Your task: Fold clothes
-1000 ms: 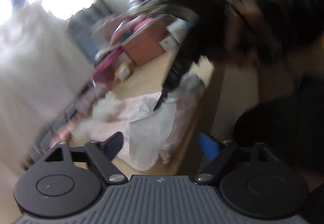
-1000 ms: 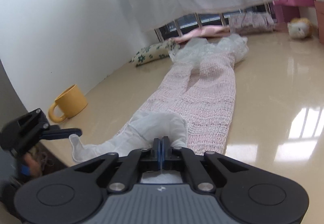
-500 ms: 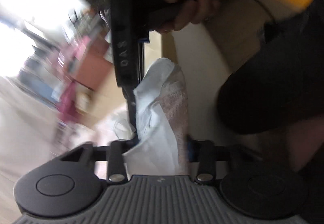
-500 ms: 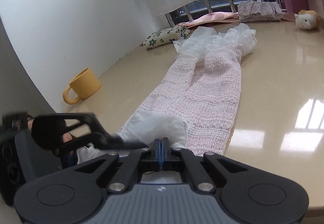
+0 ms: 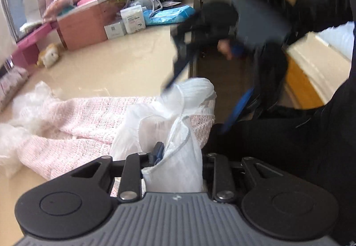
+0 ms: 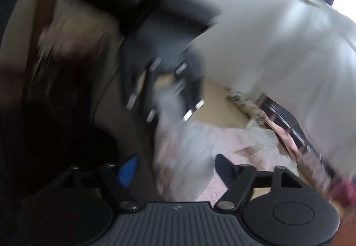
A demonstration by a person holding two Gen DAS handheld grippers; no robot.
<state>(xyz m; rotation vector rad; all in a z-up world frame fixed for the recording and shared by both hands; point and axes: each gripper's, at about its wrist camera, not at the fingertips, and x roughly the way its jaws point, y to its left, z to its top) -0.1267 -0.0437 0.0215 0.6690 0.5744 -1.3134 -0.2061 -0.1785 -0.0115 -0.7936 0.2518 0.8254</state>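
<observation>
Rt wrist view heavily blurred; your left gripper there is just a smear at 12 o'clock. Your left gripper is clamped on the white lining of the pink knit garment, which lies on the beige table. Your right gripper, closed on that fabric 0.5 s ago, now spreads wide, fabric loose btwn its fingers.

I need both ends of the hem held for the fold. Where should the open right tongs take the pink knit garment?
Take the raised white-lined hem at the near edge of the table, beside the spot the left tongs pinch. It stands bunched up off the surface, so the right tongs can likely straddle it, coming in over that edge. The rest of the pink knit garment lies flat.
</observation>
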